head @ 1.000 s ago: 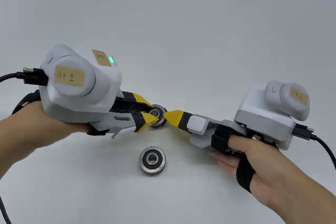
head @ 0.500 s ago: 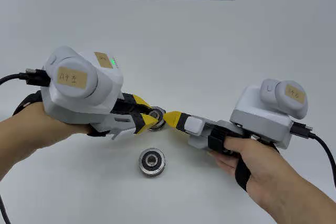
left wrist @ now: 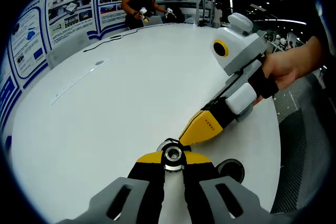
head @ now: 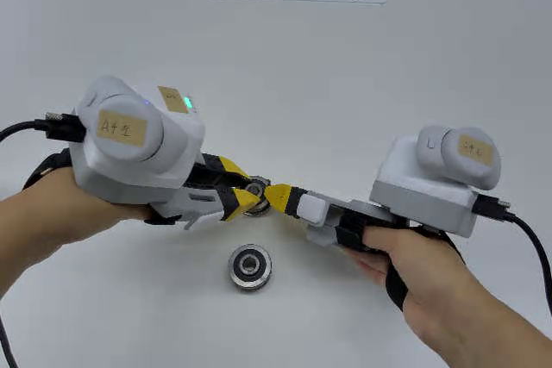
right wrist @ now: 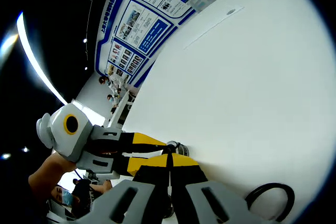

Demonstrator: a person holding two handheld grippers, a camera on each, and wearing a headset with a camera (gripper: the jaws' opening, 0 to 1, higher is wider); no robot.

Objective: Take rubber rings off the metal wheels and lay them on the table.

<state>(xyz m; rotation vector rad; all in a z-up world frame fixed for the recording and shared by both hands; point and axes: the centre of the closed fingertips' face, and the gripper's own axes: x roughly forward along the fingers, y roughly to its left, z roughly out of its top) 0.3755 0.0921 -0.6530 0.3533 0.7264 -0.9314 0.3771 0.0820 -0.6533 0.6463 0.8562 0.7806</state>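
Two metal wheels are on view. One metal wheel, its black rubber ring not yet off, sits clamped between the fingers of the left gripper, lifted above the surface. The right gripper meets it from the opposite side. Its fingers are almost closed, with the tips at the wheel's rim, but I cannot tell if they really have the ring. The second wheel lies flat on the surface, below both pairs of fingers. Near the right fingers a thin black loop lies on the surface; perhaps it is a ring, I am not sure. I think the risk is a weak bite: if the right fingers pinch only metal, they will slip off when pulling. Too strong a pull could also drag the wheel out of the left fingers.
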